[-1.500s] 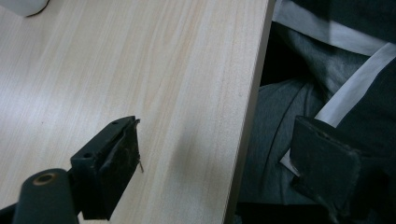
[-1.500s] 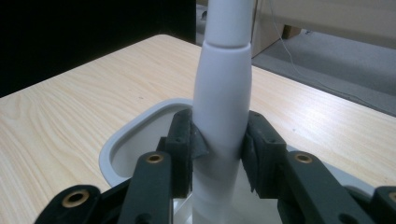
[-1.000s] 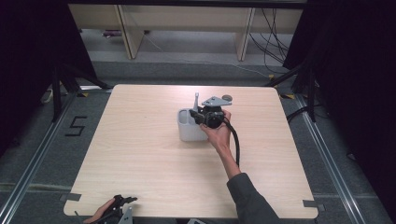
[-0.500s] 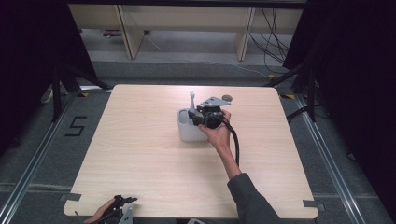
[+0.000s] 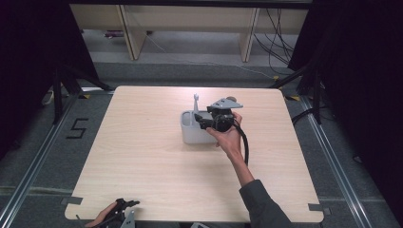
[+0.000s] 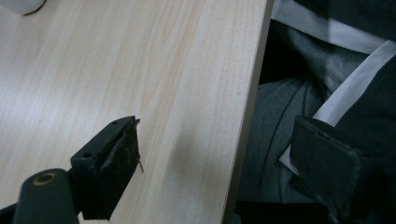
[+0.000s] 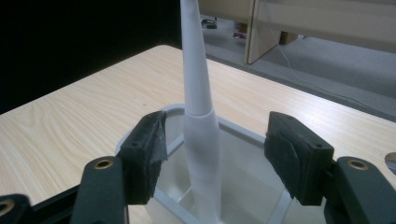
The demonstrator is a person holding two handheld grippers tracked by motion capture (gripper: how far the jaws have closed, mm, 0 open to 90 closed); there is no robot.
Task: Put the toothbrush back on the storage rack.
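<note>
A pale grey open-topped container (image 5: pixel 191 135) stands near the middle of the wooden table (image 5: pixel 142 156). A slim white tapered stick (image 5: pixel 196 101) rises upright out of it. My right gripper (image 5: pixel 201 121), held in a hand, reaches over the container from its right side. In the right gripper view the stick (image 7: pixel 198 116) stands inside the container (image 7: pixel 243 131) between the jaws of my right gripper (image 7: pixel 217 131), which is open; there is a gap on both sides, narrower at the left jaw. My left gripper (image 5: pixel 124 205) rests low at the table's front edge, open and holding nothing.
In the left gripper view my left gripper (image 6: pixel 219 134) straddles the table's front edge (image 6: pixel 243 116), with the person's grey clothing (image 6: pixel 280 107) beyond it. A black cable (image 5: pixel 243 142) trails along the right forearm. Wooden shelving (image 5: pixel 190 28) stands behind the table.
The top of the white stick has shifted slightly to the left. The right hand and the left gripper have barely moved.
</note>
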